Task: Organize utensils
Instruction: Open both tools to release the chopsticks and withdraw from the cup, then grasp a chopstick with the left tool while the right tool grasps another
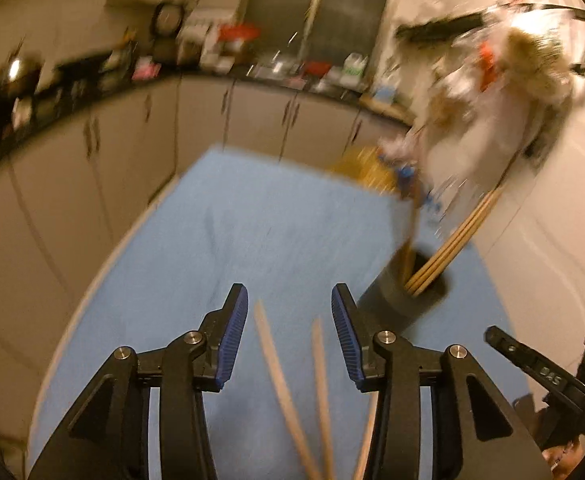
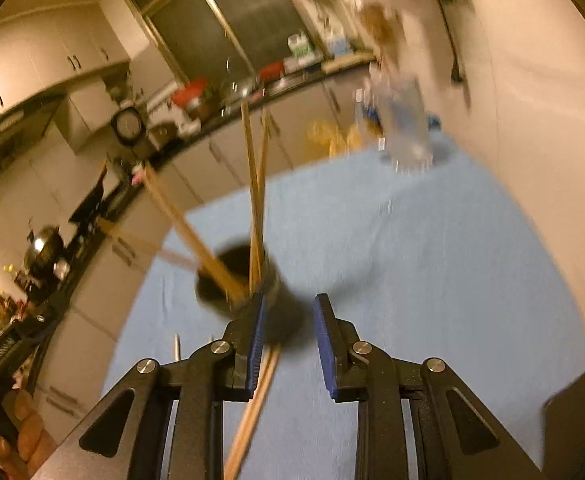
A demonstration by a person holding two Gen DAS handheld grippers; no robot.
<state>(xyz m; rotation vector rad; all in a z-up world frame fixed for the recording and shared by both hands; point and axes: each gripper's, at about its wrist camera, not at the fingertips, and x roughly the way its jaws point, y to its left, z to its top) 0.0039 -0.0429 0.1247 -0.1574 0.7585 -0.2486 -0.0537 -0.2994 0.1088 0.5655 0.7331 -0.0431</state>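
Observation:
Motion blurs both views. My left gripper (image 1: 290,296) hangs open over the blue tablecloth (image 1: 220,224). Loose wooden chopsticks (image 1: 278,384) lie on the cloth below the gap between its blue pads, and the pads do not touch them. To the right stands a black cup (image 1: 396,300) with several chopsticks (image 1: 452,244) leaning out of it. In the right wrist view my right gripper (image 2: 289,300) is open just in front of the black cup (image 2: 228,280), with nothing clamped. More chopsticks (image 2: 252,408) lie on the cloth under its left finger.
A clear water bottle (image 2: 404,128) and something yellow (image 2: 332,136) stand at the table's far edge. Kitchen cabinets and a cluttered counter (image 1: 252,68) run behind the table, with a wall on the right. A hand (image 2: 16,440) shows at the lower left of the right wrist view.

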